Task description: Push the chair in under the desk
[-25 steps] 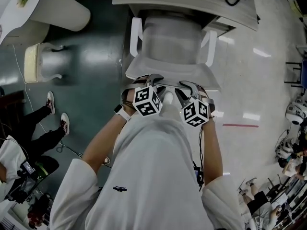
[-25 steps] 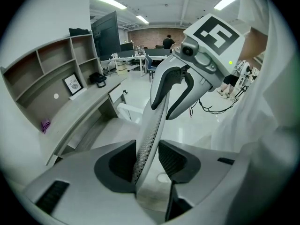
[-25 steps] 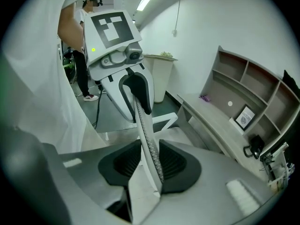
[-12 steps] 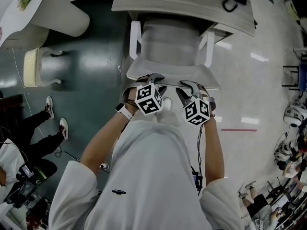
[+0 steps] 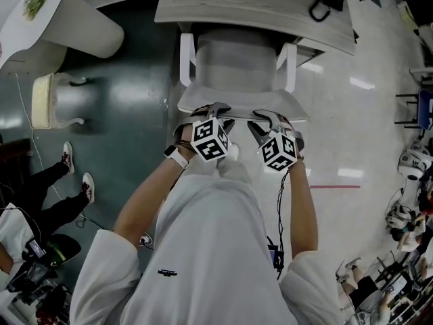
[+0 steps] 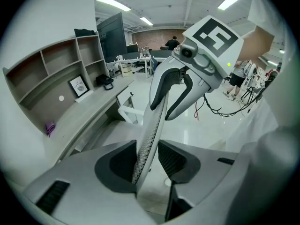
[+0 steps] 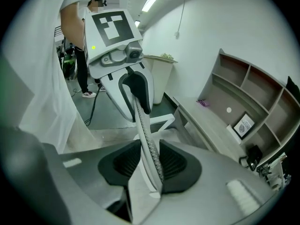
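The left hand-held gripper (image 5: 211,109) and the right hand-held gripper (image 5: 266,116) each pinch the top edge of the chair (image 5: 237,70). Ahead of them stands the surface (image 5: 250,5).

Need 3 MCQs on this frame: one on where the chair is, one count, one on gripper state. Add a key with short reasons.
1. Where is the front of the chair?
A. At the edge of the desk
B. On top of the desk
C. Tipped over on the floor

2. How many armrests does the head view show?
A. None
B. One
C. Two

3. The left gripper and right gripper are:
A. Both open, clear of the chair
B. Both shut on the backrest
C. Only the left one is gripping

Key: 1 A, the seat meets the desk edge. 2 C, one armrest flanks each side of the seat. 3 B, each gripper view shows the mesh backrest edge between the pads.
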A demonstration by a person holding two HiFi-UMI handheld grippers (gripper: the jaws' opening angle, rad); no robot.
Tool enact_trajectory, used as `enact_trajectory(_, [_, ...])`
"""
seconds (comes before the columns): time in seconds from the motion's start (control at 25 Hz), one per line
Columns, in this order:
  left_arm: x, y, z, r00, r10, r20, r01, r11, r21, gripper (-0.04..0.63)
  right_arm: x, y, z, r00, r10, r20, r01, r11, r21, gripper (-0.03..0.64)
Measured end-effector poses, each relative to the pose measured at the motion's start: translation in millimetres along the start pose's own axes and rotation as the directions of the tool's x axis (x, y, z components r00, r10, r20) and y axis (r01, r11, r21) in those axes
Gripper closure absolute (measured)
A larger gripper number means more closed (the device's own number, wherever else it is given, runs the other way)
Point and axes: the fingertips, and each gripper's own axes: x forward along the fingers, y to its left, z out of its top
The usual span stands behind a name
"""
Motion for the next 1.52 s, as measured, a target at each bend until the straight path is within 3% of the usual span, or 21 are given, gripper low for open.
enact_trajectory(0.44, [8,17,12,1.000,0.020,0.007,-0.020,1.000,-0.009,0.449,5,-24,-2,1.000,-0.002,0.003,0.002,1.000,-0.019,0.476])
enact_trajectory(0.76, [11,33,14,0.999,0.038,0.026,-0.039,0.998,0.042,0.451,13,-37,3,0.999,-0.033,0.000,0.033,0.999,0.015,0.466])
enact_trajectory(1.52, [18,92,16,0.998,0.052,0.036,-0.055,0.995,0.080,0.448,42,-80,23,0.997,-0.077,0.005,0.077,0.997,0.003,0.469])
